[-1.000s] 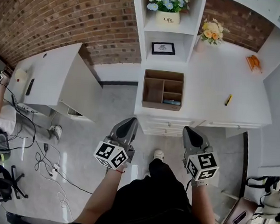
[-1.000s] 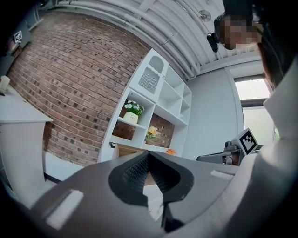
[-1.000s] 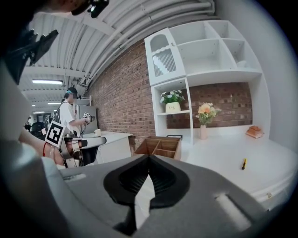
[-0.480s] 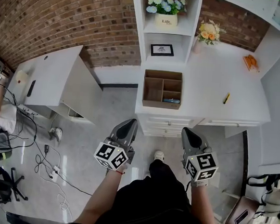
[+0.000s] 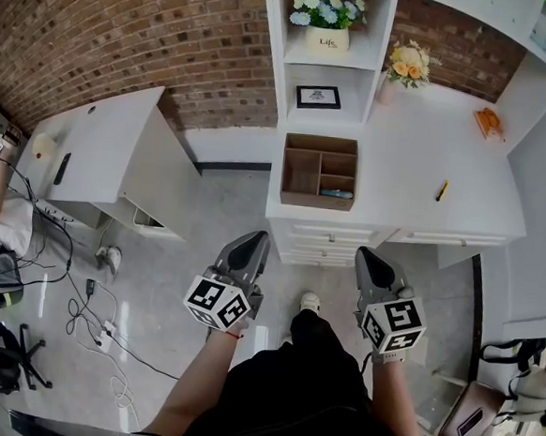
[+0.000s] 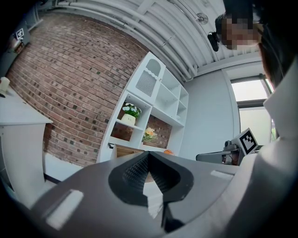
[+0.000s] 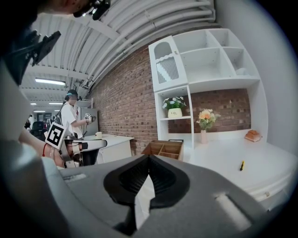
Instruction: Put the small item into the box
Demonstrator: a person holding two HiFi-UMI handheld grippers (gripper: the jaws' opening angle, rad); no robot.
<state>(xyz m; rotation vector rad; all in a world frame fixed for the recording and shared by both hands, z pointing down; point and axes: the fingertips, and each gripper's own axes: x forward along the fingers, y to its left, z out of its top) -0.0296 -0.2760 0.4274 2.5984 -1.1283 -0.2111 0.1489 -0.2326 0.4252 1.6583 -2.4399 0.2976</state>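
Note:
A brown wooden box (image 5: 319, 172) with several compartments stands on the white counter (image 5: 399, 166) at its left front edge. A small yellow item (image 5: 442, 190) lies on the counter to the box's right. My left gripper (image 5: 251, 244) and right gripper (image 5: 369, 258) are both shut and empty, held over the floor short of the counter. In the right gripper view the box (image 7: 164, 148) and the yellow item (image 7: 241, 165) lie ahead of the closed jaws. The left gripper view shows the box (image 6: 123, 149) just beyond its closed jaws.
A white shelf unit (image 5: 324, 71) behind the box holds a flower pot (image 5: 327, 19) and a framed picture (image 5: 317, 95). A flower vase (image 5: 407, 63) and an orange object (image 5: 492, 121) sit further back. A white desk (image 5: 99, 152) stands left, cables (image 5: 95, 321) lie on the floor.
The head view has shifted very slightly. Both grippers stay shut in the same place.

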